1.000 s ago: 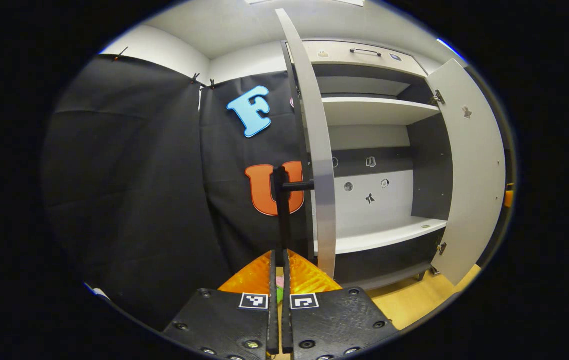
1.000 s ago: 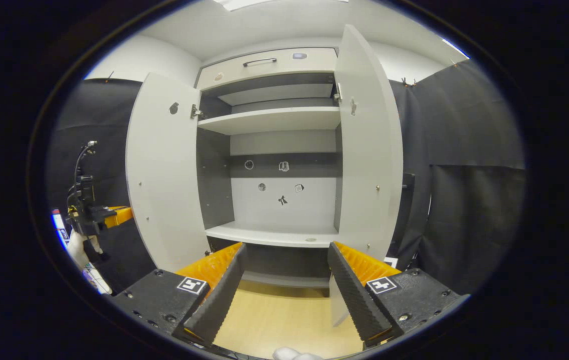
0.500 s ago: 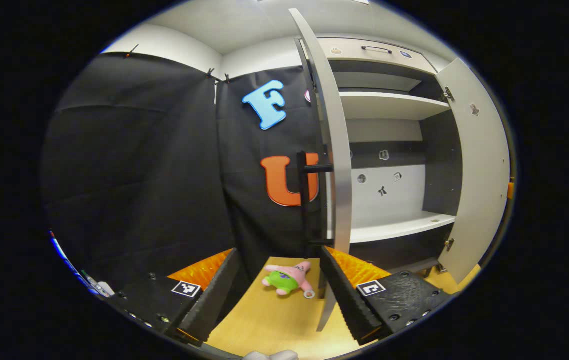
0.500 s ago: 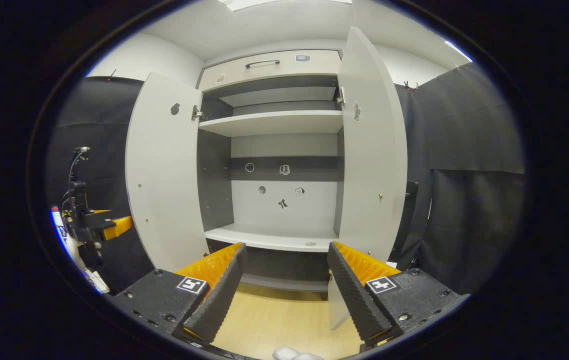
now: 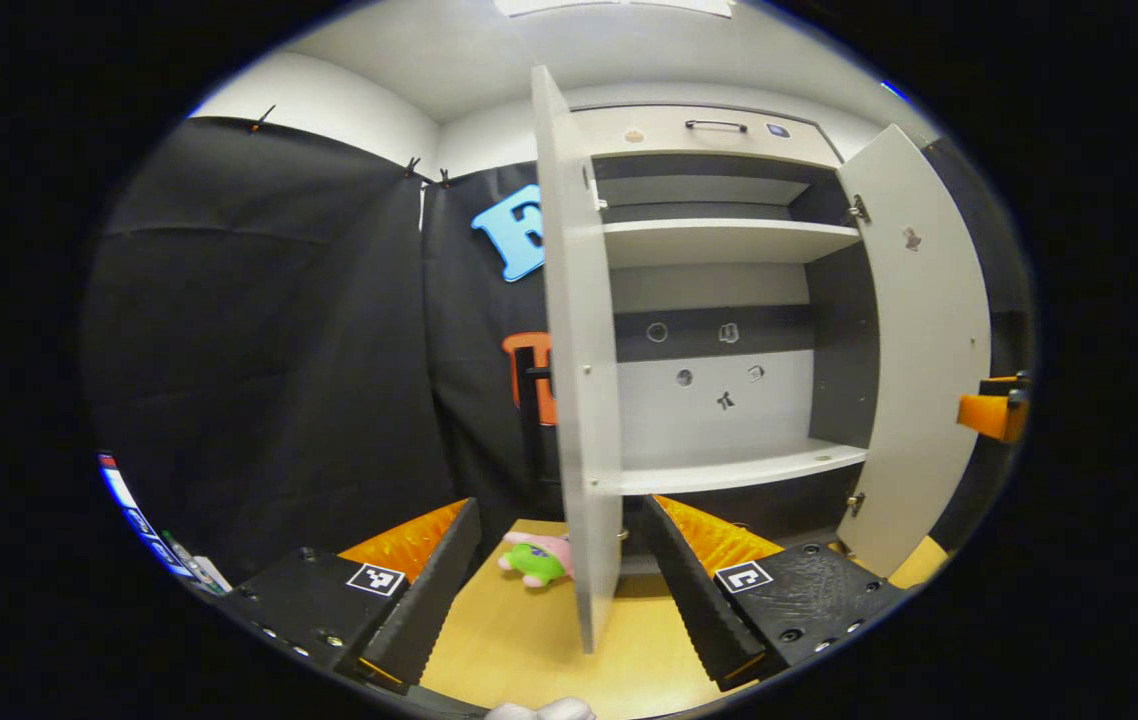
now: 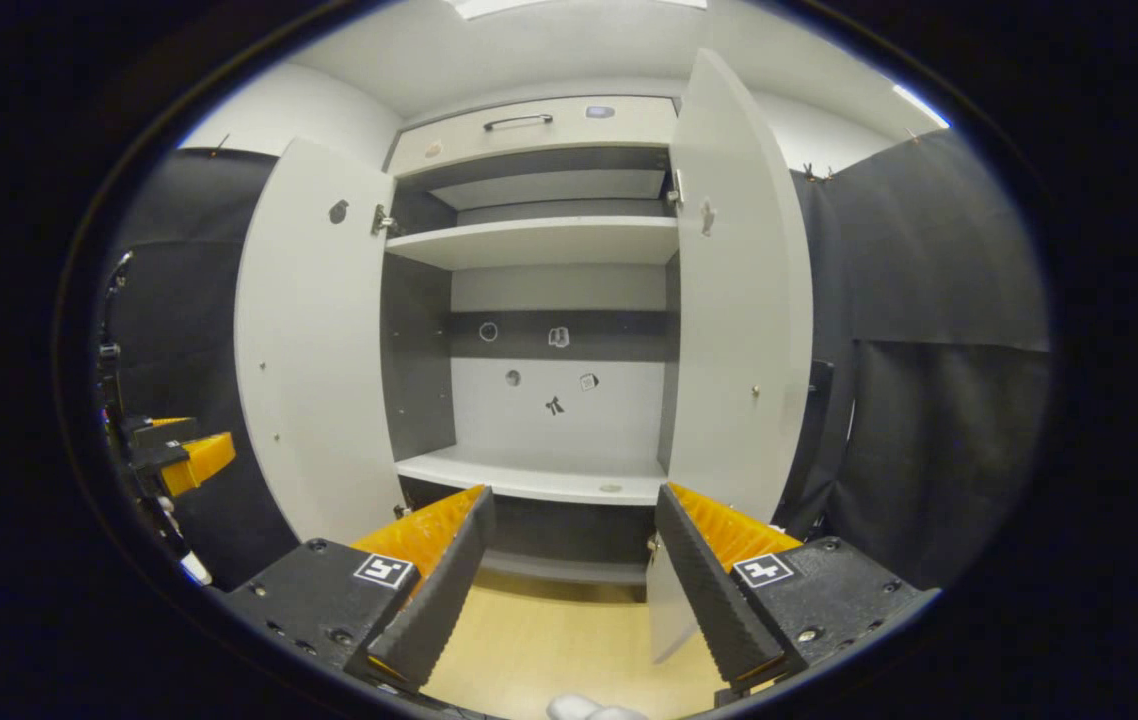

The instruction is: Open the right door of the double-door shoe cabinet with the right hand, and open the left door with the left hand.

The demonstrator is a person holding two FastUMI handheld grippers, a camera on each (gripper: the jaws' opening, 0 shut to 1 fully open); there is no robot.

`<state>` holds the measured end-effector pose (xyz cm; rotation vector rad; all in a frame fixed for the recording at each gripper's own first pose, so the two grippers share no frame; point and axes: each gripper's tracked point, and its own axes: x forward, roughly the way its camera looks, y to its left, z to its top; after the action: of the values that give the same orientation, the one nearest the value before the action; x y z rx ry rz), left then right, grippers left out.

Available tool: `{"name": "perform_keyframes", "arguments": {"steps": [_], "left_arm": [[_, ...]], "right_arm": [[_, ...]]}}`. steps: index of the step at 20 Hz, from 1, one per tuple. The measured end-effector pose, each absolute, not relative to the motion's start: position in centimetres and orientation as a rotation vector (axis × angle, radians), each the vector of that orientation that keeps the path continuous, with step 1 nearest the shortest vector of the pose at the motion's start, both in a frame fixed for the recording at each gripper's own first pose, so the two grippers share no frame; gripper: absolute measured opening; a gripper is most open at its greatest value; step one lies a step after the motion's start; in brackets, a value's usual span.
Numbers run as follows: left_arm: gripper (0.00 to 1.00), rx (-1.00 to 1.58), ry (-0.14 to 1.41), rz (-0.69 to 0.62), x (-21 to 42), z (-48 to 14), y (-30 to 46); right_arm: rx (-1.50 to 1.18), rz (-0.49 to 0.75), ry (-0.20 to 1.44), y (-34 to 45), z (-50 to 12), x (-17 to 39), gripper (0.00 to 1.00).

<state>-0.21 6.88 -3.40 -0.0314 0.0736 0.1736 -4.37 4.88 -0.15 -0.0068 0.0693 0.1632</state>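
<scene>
The shoe cabinet (image 6: pixel 549 240) stands with both doors swung wide and its shelves bare. In the left gripper view the left door (image 5: pixel 579 350) stands almost edge-on just ahead, its black handle (image 5: pixel 532 420) behind it. My left gripper (image 5: pixel 559 590) is open, apart from the handle, and holds nothing. The right door (image 5: pixel 919 340) hangs open further right. In the right gripper view the left door (image 6: pixel 314 340) and right door (image 6: pixel 739 300) flank the shelves. My right gripper (image 6: pixel 569 590) is open and holds nothing. The left gripper (image 6: pixel 174 455) shows at the far left.
A pink and green plush toy (image 5: pixel 534 560) lies on the wooden floor (image 5: pixel 519 650) by the left door's foot. A shut drawer (image 6: pixel 529 125) with a bar handle tops the cabinet. The right gripper (image 5: pixel 994 410) pokes in beyond the right door.
My left gripper was shut on the left door's handle; it has let go, opened and drawn back, turning toward the cabinet. The right gripper has barely moved.
</scene>
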Motion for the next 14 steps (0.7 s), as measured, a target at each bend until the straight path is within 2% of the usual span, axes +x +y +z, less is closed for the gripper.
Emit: {"name": "perform_keyframes", "arguments": {"steps": [2, 6, 13, 14], "left_arm": [[0.97, -0.039, 0.030, 0.135, 0.2, -2.5, 4.4], [0.96, -0.059, 0.045, 0.050, 1.3, -3.0, 0.2], [0.96, -0.046, 0.041, 0.024, 1.2, -2.9, -0.8], [1.00, -0.042, 0.040, 0.024, 1.3, -2.7, -0.8]], "right_arm": [[-0.006, 0.143, 0.068, 4.3, -0.3, -4.2, 1.00], [-0.012, 0.108, 0.068, 3.6, -0.6, -4.2, 1.00], [0.002, 0.078, 0.054, 3.0, -0.3, -4.6, 0.99], [0.002, 0.077, 0.050, 3.0, -0.2, -4.6, 1.00]]}}
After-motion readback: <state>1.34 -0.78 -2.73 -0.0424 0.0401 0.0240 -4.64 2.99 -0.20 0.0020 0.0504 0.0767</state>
